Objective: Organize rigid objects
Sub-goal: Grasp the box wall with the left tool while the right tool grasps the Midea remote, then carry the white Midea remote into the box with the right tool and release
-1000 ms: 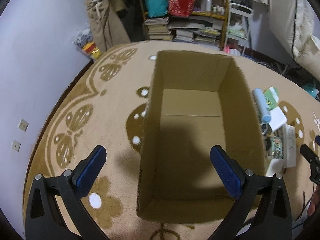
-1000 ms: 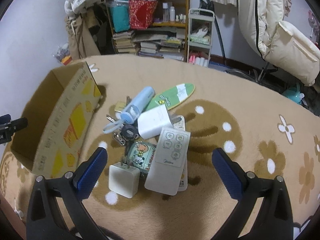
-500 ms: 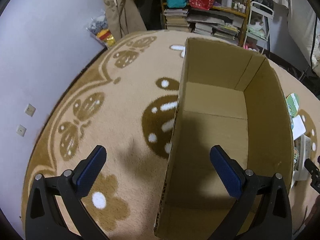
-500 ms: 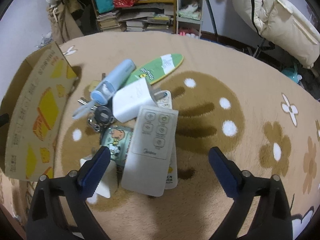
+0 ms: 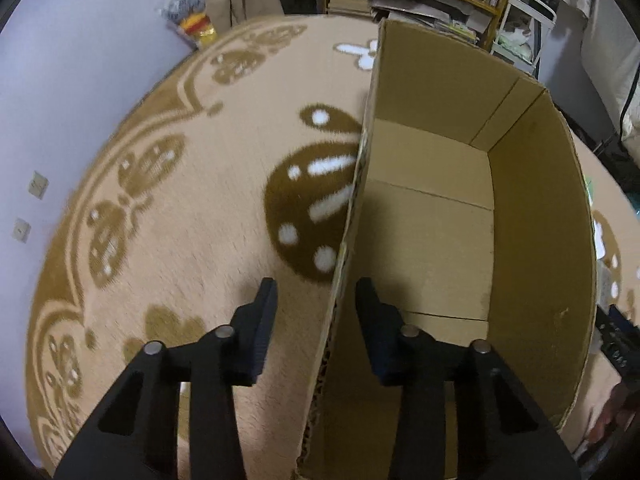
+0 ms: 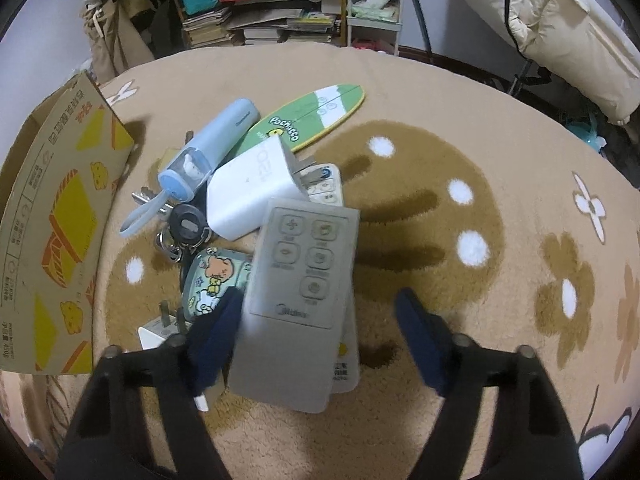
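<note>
An empty open cardboard box stands on the rug. My left gripper straddles the box's left wall, one finger outside and one inside, with a small gap on each side. In the right wrist view a pile lies beside the box: a grey remote, a white charger, a light-blue case, a green surfboard-shaped item, keys, a cartoon case and a small white plug. My right gripper is open around the remote's lower part, the left finger touching it.
The beige rug with brown patterns spreads around. Bookshelves and clothes stand at the far edge, a white padded coat at the far right. A white wall lies left of the rug.
My left gripper moved left onto the box's left wall and its fingers narrowed around it. My right gripper came down over the remote and narrowed.
</note>
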The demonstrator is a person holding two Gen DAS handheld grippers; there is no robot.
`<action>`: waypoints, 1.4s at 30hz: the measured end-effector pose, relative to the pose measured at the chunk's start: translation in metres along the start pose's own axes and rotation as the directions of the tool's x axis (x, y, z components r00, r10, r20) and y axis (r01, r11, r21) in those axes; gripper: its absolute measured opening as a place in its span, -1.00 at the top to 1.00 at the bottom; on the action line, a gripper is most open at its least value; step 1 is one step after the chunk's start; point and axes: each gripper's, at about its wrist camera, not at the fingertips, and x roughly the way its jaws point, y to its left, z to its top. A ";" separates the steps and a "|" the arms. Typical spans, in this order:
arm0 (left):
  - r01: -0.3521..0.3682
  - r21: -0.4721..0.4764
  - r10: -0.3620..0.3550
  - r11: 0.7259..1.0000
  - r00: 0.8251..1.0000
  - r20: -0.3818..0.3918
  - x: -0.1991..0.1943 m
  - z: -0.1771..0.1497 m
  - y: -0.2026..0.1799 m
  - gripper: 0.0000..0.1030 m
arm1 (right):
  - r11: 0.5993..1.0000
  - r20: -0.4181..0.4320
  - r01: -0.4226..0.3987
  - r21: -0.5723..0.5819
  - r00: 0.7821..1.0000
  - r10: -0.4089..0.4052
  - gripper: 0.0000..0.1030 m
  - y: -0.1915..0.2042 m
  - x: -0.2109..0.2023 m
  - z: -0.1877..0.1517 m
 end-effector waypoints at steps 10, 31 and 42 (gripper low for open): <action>-0.007 0.047 0.006 0.999 1.000 0.015 0.001 -0.002 -0.006 0.74 | 0.999 0.010 0.028 -0.022 1.000 -0.028 -0.12 0.015 -0.001 0.000; 0.023 0.033 -0.022 0.999 1.000 -0.020 0.010 -0.001 -0.003 0.82 | 1.000 0.089 -0.017 0.004 0.996 0.017 -0.01 0.010 -0.038 0.000; 0.039 0.024 -0.039 0.999 0.999 -0.007 0.006 0.000 0.003 0.80 | 0.989 0.214 -0.130 -0.077 0.966 0.143 -0.01 0.060 -0.088 0.032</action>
